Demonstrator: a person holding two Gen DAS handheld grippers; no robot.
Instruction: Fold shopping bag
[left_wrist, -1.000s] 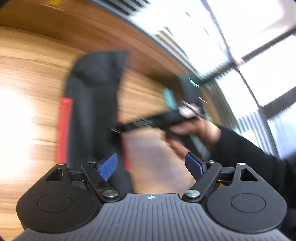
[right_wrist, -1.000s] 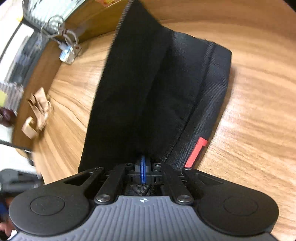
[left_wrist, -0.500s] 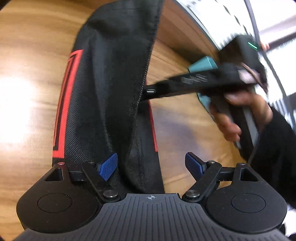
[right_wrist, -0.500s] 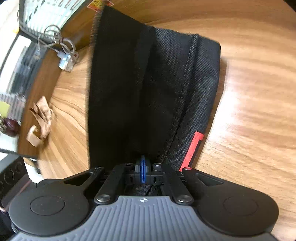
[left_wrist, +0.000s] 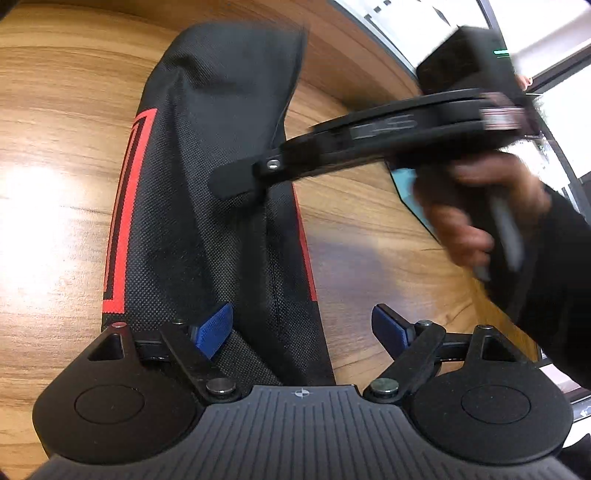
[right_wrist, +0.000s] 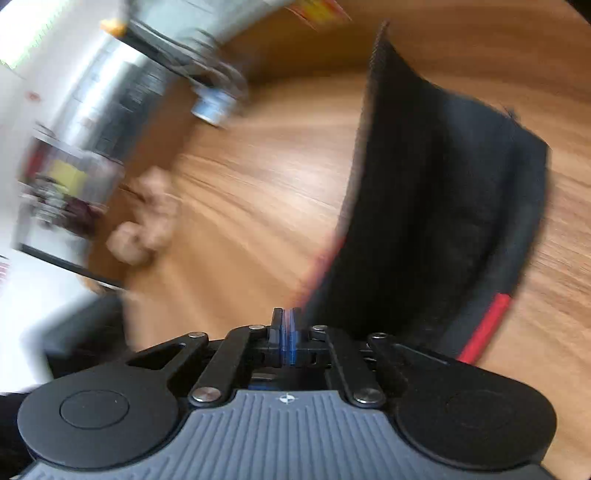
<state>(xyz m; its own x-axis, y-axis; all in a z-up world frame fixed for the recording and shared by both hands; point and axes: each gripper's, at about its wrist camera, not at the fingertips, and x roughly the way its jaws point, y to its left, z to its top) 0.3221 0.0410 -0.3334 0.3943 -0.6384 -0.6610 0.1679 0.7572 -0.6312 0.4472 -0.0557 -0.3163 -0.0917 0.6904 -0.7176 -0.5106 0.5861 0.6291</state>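
The black shopping bag (left_wrist: 218, 206) lies lengthwise on the wooden counter (left_wrist: 55, 110), its right-hand flap raised by the clenched right tool (left_wrist: 236, 184) pinching the fabric edge, while the left tool (left_wrist: 303, 328) hovers spread wide over the bag's near end, apparently ready to pin it.
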